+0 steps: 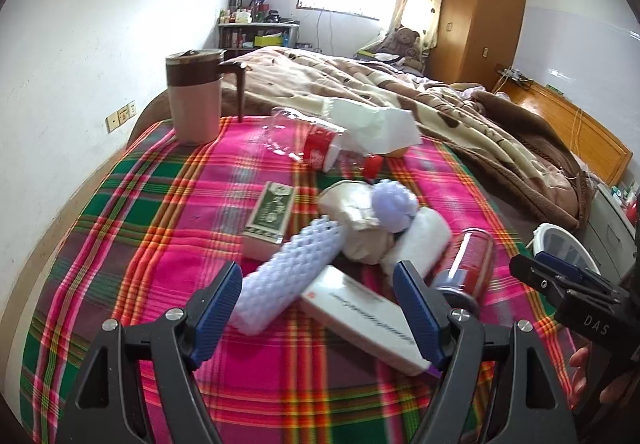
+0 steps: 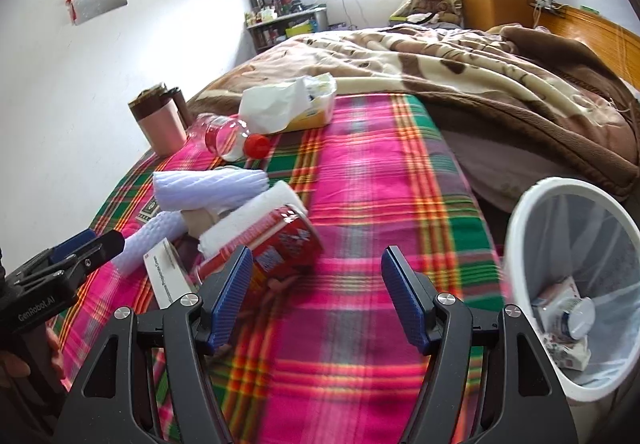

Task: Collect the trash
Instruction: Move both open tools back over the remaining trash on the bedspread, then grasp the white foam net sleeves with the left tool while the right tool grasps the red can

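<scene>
Trash lies on the plaid bedcover [image 1: 160,203]. My left gripper [image 1: 316,284] is open just above a lavender foam sleeve [image 1: 288,272] and a white carton [image 1: 360,316]; its pads touch neither. Beyond them are crumpled brown paper [image 1: 352,211], a foam net ball [image 1: 394,203], a white roll [image 1: 416,240] and a red can [image 1: 472,260]. My right gripper [image 2: 316,260] is open with bare cloth between its pads. The red can [image 2: 288,240] lies just beyond its left finger. A lined white bin [image 2: 572,284] with some trash in it stands at the right.
A clear bottle [image 1: 308,139] with a red cap, a tissue pack [image 1: 376,127], a green box [image 1: 270,215] and a brown-banded mug [image 1: 194,99] sit farther back. A rumpled brown blanket [image 2: 480,75] covers the far bed. The left gripper's tip [image 2: 104,244] shows at the right wrist view's left.
</scene>
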A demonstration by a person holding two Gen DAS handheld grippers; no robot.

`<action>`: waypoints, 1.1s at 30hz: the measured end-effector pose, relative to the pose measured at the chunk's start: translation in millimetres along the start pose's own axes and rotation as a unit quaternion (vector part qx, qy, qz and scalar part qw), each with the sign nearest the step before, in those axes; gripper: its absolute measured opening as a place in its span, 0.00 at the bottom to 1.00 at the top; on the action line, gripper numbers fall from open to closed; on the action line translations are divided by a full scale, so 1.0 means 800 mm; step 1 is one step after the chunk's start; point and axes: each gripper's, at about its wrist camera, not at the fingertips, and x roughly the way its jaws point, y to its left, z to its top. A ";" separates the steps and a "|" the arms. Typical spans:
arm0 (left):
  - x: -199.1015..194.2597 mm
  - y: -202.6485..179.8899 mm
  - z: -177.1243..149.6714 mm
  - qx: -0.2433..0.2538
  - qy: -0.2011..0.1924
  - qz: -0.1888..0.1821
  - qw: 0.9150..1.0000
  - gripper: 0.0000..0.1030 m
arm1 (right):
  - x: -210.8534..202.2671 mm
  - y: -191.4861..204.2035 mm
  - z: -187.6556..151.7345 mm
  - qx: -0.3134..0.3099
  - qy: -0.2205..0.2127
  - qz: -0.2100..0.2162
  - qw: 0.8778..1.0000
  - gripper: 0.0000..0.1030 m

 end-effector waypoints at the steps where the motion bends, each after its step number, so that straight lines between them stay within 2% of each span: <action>1: 0.002 0.005 0.000 0.001 0.001 0.001 1.000 0.77 | 0.003 0.002 0.001 0.001 0.002 0.000 1.000 0.66; 6: 0.025 0.027 0.004 -0.004 0.025 0.002 1.000 0.77 | 0.023 0.015 0.008 0.005 0.023 -0.002 1.000 0.67; 12: 0.047 0.028 0.011 0.020 0.051 -0.012 0.998 0.77 | 0.039 0.029 0.013 0.004 0.038 -0.007 0.999 0.67; 19: 0.067 0.030 0.015 0.030 0.073 -0.008 0.997 0.77 | 0.054 0.040 0.013 -0.011 0.057 -0.016 0.998 0.67; 22: 0.077 0.032 0.013 0.034 0.091 -0.004 0.995 0.77 | 0.051 0.042 0.009 -0.018 0.059 -0.017 0.998 0.68; 33: 0.091 0.029 0.019 0.015 0.114 -0.036 0.993 0.77 | 0.034 0.033 -0.004 -0.039 0.076 -0.042 0.995 0.69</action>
